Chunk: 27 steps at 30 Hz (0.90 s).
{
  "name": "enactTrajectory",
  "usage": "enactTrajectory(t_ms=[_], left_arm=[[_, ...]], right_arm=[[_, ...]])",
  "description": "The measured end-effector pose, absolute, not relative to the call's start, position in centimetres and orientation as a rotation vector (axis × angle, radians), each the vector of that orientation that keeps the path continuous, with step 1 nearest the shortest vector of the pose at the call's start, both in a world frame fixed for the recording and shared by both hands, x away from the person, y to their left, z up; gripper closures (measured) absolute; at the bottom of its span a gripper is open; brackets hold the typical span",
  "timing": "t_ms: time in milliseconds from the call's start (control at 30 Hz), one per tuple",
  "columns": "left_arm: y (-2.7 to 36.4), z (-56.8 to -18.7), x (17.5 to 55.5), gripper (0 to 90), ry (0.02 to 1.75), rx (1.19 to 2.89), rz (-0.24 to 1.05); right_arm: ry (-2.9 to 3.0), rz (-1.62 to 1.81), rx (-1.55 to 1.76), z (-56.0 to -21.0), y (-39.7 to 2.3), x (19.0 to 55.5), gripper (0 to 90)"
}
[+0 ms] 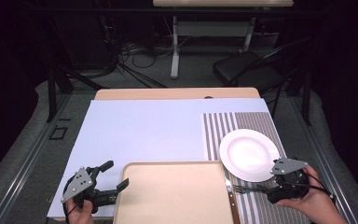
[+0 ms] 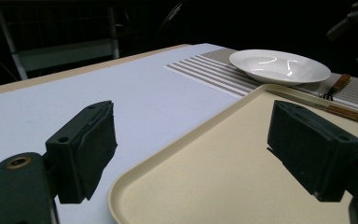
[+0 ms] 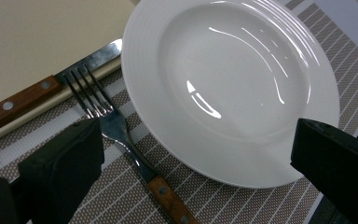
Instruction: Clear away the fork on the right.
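Note:
A white plate point(image 1: 249, 154) rests on a striped placemat point(image 1: 247, 123) at the right. A beige tray point(image 1: 135, 205) lies at the front centre. A wood-handled knife point(image 1: 230, 196) lies along its right edge, and a wood-handled fork point(image 1: 244, 189) lies beside that on the mat. My left gripper point(image 1: 114, 176) is open at the tray's left front corner; in its own view the left gripper point(image 2: 198, 154) straddles the tray rim point(image 2: 177, 140). My right gripper point(image 1: 272, 179) is open; in its own view the right gripper point(image 3: 200, 158) hovers over the fork point(image 3: 121, 135) and the near rim of the plate point(image 3: 228, 79).
A pale board point(image 1: 140, 130) covers most of the wooden table. Beyond the far edge stand a black chair point(image 1: 247, 70) and a table leg with cables on the floor. The knife point(image 3: 28, 100) lies between tray point(image 3: 37, 37) and fork.

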<state>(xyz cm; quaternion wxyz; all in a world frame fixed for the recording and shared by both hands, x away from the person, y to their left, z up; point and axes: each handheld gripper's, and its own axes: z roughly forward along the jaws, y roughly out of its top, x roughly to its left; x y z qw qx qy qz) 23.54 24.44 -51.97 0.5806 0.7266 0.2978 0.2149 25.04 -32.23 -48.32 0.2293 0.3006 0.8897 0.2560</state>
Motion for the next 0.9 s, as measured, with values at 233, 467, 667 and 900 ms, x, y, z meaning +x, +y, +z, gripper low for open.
enactTrajectory(t_ms=[233,467,667,900], left_arm=[[24.4,-52.0,23.6,15.6,0.695,1.699,0.497],[24.4,-51.9,23.5,15.7,0.693,1.697,0.499],[24.3,-52.0,23.5,15.7,0.691,1.696,0.498],[24.3,-52.0,23.5,15.7,0.693,1.699,0.500]], right_arm=[[2.508,0.578,0.587,-48.5,-32.1,24.7,14.6],[2.543,0.460,0.407,-48.5,-31.8,24.1,29.4],[2.572,0.396,0.379,-48.6,-31.5,23.7,47.7],[2.624,0.389,0.359,-49.1,-31.4,23.5,58.7]])
